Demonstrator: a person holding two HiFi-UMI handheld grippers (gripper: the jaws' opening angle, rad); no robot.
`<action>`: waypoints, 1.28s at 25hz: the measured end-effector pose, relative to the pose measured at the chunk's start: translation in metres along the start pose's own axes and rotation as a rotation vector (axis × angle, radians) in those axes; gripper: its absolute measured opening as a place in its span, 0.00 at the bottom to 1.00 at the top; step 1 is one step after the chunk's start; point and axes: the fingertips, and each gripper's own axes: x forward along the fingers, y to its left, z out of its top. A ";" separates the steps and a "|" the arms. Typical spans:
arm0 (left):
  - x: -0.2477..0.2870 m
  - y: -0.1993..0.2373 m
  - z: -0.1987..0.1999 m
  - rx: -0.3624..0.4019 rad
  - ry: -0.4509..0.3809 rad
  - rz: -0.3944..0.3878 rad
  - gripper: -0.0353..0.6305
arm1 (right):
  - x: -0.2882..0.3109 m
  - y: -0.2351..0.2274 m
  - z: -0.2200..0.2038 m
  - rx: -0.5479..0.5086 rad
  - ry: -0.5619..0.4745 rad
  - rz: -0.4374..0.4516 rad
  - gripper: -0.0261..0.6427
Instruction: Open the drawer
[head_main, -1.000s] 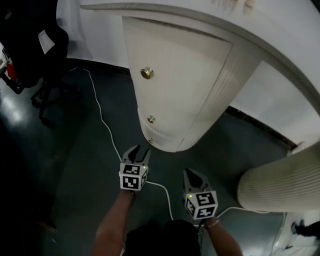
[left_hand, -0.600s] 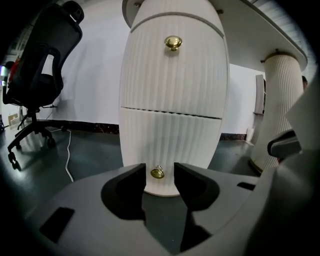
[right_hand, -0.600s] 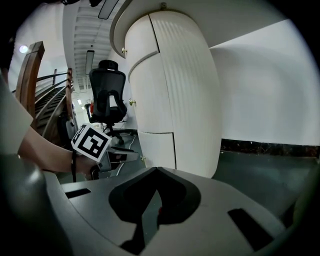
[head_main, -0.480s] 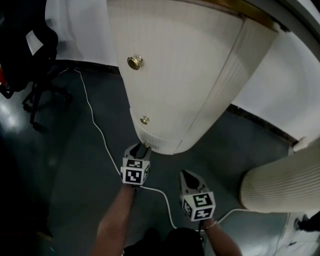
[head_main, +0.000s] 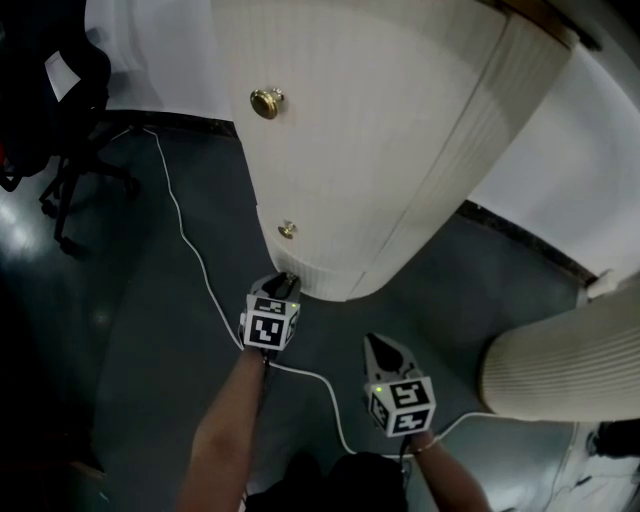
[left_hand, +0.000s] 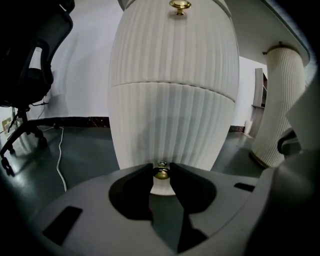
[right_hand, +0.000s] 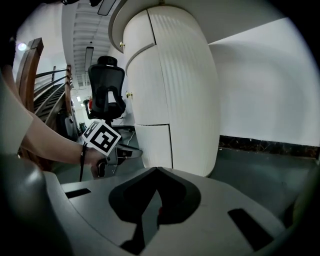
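A white ribbed cabinet (head_main: 380, 150) has brass knobs (head_main: 265, 103) down its front. In the left gripper view the lowest drawer (left_hand: 170, 130) fills the frame, and its small brass knob (left_hand: 161, 173) sits between the tips of my left gripper (left_hand: 161, 169). The jaws are closing on that knob and both tips touch its sides. In the head view the left gripper (head_main: 285, 281) is at the cabinet's foot and hides the knob. My right gripper (head_main: 380, 345) hangs back to the right over the floor, shut and empty, with its tips (right_hand: 157, 172) pointing at the cabinet's side.
A black office chair (head_main: 60, 90) stands at the left. A white cable (head_main: 190, 240) runs across the dark floor past my left arm. A second ribbed column (head_main: 560, 360) stands at the right, with a white wall behind.
My left gripper has moved down and forward to the cabinet's bottom knob, and its jaws have narrowed around it. The right gripper has sunk slightly.
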 end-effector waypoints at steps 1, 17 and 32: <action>0.000 0.000 0.000 0.000 0.003 -0.003 0.21 | 0.000 0.000 0.001 -0.005 0.001 0.000 0.04; -0.050 0.006 -0.039 -0.040 0.046 0.047 0.21 | 0.006 0.021 0.011 -0.016 0.002 0.051 0.04; -0.108 0.017 -0.091 -0.097 0.068 0.118 0.20 | -0.005 0.054 0.017 -0.050 -0.013 0.112 0.04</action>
